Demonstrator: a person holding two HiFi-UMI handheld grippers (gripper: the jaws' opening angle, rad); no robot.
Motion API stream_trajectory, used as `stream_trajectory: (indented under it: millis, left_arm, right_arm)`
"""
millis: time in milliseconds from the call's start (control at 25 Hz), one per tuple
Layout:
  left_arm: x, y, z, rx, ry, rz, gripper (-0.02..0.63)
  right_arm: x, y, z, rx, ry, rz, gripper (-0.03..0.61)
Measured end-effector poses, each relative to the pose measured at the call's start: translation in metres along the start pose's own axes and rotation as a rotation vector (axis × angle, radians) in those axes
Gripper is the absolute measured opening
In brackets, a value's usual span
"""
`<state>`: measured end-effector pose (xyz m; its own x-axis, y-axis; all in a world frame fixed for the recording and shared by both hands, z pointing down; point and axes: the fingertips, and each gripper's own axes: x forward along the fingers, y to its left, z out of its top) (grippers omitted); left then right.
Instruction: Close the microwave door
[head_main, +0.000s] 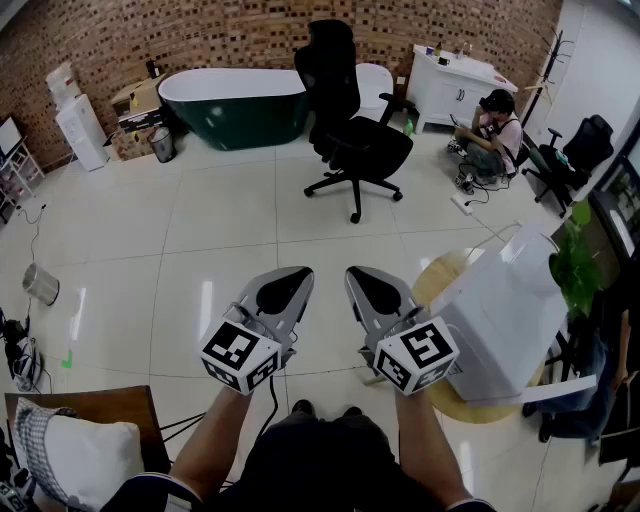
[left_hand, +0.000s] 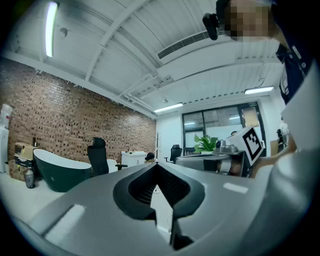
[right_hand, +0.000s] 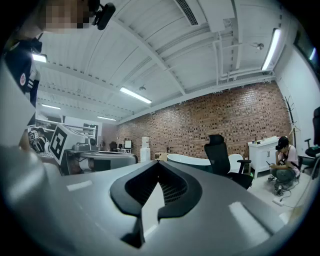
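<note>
Holding left gripper (head_main: 293, 277) and right gripper (head_main: 360, 277) clenched empty, I should reach right to the microwave (head_main: 505, 315) and press squarely.

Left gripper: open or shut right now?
Shut: the left gripper shows its jaw tips touching in its own view, nothing between them.

A wide stretch of glossy white tiled floor (head_main: 230, 230) is lying open ahead and to the left of the left gripper (head_main: 297, 273), giving free passage. On the right, just beside the right gripper (head_main: 358, 273), a white box-shaped microwave (head_main: 505, 320) is sitting on a round wooden table (head_main: 436, 282) and blocking that side. Farther ahead a black wheeled office chair (head_main: 350, 120) is standing in the way, well apart from both grippers. A brown wooden table (head_main: 100, 402) is closing off the near left.
</note>
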<state>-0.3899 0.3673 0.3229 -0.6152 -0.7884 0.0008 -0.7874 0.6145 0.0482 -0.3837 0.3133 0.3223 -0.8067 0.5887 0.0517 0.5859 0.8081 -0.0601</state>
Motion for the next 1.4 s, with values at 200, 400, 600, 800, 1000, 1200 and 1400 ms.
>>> stream_trajectory:
  millis: [200,400,600,800,1000,1200,1400]
  left_arm:
    - [0.018,-0.02,-0.001,-0.001,0.01,-0.07,0.011]
    - [0.054,-0.071,0.0,-0.012,0.01,-0.223,0.011]
    - [0.091,-0.145,0.0,-0.018,0.02,-0.402,0.011]
    - [0.12,-0.231,-0.004,-0.015,0.032,-0.6,0.012]
    - [0.132,-0.321,-0.011,-0.006,0.052,-0.805,0.011]
    - [0.133,-0.411,-0.028,0.004,0.086,-1.018,0.012]
    - [0.113,-0.484,-0.039,0.016,0.109,-1.211,0.011]
  right_arm:
    - [-0.024,-0.016,0.006,-0.002,-0.016,-0.081,0.002]
    - [-0.083,-0.049,0.009,0.001,-0.034,-0.235,0.002]
    - [-0.162,-0.079,0.01,0.005,-0.037,-0.417,0.002]
    - [-0.251,-0.099,0.007,0.005,-0.047,-0.61,0.002]
    - [-0.345,-0.105,0.0,0.012,-0.051,-0.83,0.002]
    - [-0.438,-0.098,-0.019,0.037,-0.057,-1.058,0.002]
    - [-0.511,-0.07,-0.032,0.057,-0.063,-1.269,0.002]
